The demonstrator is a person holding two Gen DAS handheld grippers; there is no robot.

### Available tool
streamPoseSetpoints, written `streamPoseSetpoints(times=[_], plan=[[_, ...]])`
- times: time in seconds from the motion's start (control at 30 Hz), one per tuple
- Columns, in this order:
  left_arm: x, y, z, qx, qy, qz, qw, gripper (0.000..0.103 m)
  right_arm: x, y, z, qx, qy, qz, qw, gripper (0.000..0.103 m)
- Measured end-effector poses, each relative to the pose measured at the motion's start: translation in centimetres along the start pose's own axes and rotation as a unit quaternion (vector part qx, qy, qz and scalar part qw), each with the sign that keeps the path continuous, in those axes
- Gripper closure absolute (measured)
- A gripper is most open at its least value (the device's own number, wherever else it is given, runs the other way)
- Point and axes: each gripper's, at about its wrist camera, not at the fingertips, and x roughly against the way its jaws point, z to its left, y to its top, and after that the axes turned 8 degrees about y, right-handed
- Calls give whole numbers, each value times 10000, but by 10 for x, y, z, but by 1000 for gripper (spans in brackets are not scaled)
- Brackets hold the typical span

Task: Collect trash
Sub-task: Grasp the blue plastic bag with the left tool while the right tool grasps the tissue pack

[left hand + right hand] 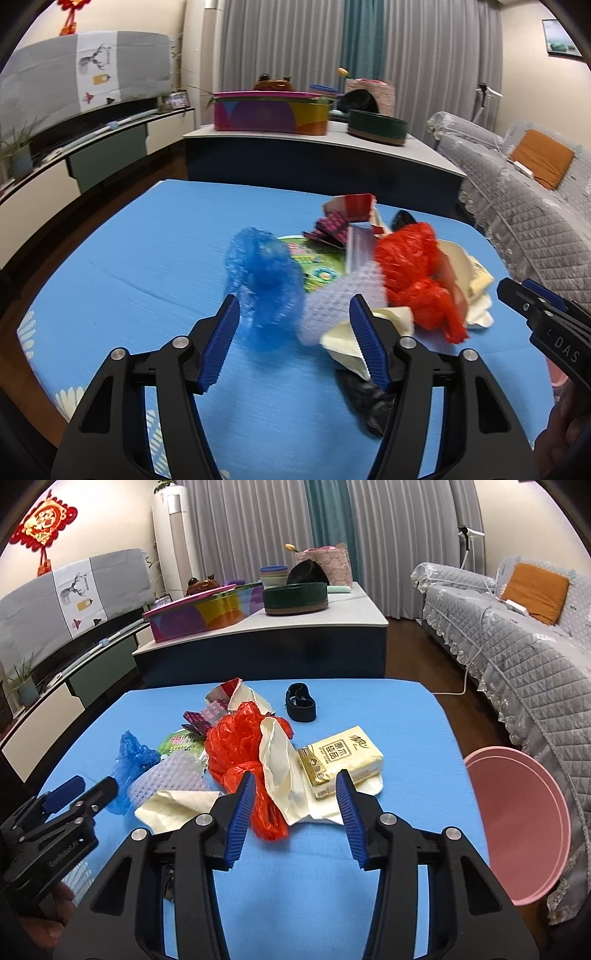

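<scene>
Blue ribbed pads fill the bottom of both views. Left gripper (293, 343) has its jaws spread wide and pinches nothing; between them lie a blurred blue plastic bag (264, 288) and a sheet of clear bubble wrap (332, 299), with a crumpled black scrap (369, 400) on the blue table (147, 266) beside its right finger. Right gripper (295, 819) is also spread and empty, its left pad (240, 819) just in front of a red plastic bag (236, 749) and its right pad near a yellow tissue pack (341, 760).

Most of the trash sits bunched in the middle of the table: the red bag touches cream crumpled paper (279, 771), which leans against the tissue pack; the bubble wrap lies between the blue bag and the red one; a green printed wrapper (181, 742) and a pink patterned carton (207, 716) lie behind them, toward the far edge. A black elastic band (300, 702) lies apart, near the far edge. A pink round bin (524, 819) stands just off the table's right edge, beside a grey quilted sofa (517, 657).
</scene>
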Motion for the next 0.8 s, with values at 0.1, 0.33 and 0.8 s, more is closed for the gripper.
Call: streamPoseSetpoints(times=[0.1, 0.33, 0.8], plan=[[-8, 1, 5, 67, 73, 93, 9999, 49, -13, 0, 2, 44, 38, 97, 9999, 57], [-18, 1, 8, 105, 143, 148, 9997, 53, -26, 11, -17, -144, -193, -45, 9997, 57], [-36, 4, 2, 152, 158, 337, 9992, 53, -83, 14, -56, -177, -389, 814, 9958, 11]])
